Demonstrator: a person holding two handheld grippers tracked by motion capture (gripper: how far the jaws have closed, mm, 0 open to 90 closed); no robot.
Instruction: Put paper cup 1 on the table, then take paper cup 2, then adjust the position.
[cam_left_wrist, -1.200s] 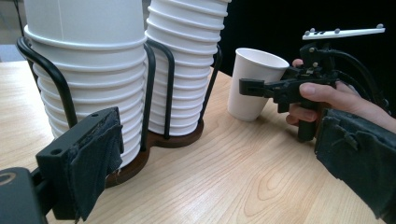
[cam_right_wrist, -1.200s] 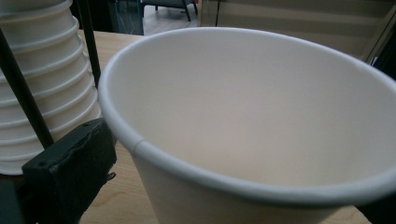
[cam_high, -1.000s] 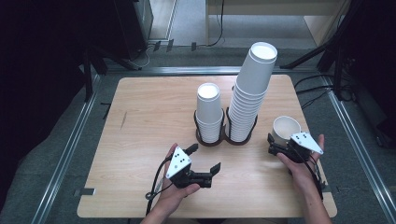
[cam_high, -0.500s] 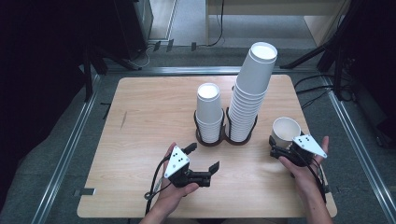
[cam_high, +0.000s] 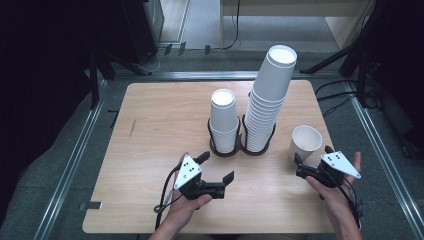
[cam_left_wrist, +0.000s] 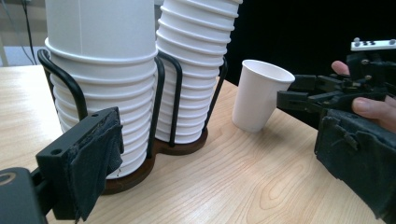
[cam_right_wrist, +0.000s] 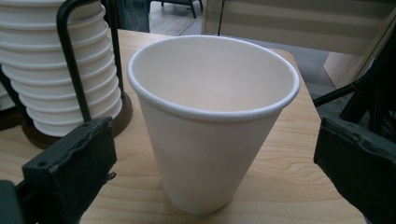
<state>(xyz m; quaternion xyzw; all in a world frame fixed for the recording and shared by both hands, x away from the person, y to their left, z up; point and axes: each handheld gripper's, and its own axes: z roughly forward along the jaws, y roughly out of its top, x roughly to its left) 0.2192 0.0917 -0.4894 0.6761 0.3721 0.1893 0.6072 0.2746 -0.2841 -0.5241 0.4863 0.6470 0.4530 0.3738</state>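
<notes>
A single white paper cup (cam_high: 306, 141) stands upright on the wooden table (cam_high: 150, 130), right of the stacks. My right gripper (cam_high: 312, 156) is open, its jaws wide on either side of the cup (cam_right_wrist: 212, 116) without touching it. A short stack of cups (cam_high: 223, 120) and a tall stack (cam_high: 267, 105) sit in a black wire holder (cam_high: 241, 150) with a brown base. My left gripper (cam_high: 216, 169) is open and holds nothing, low over the table in front of the holder. It faces the stacks (cam_left_wrist: 102, 93), the single cup (cam_left_wrist: 259, 95) and the right gripper (cam_left_wrist: 287, 92).
The table's right edge is close behind the single cup. Bare wood stretches across the left half of the table and along the front edge between the two hands. A metal frame rail (cam_high: 75, 160) runs along the table's sides on the floor.
My right gripper has drawn back a little toward the front right; the single cup stays standing where it was. My left gripper has barely shifted.
</notes>
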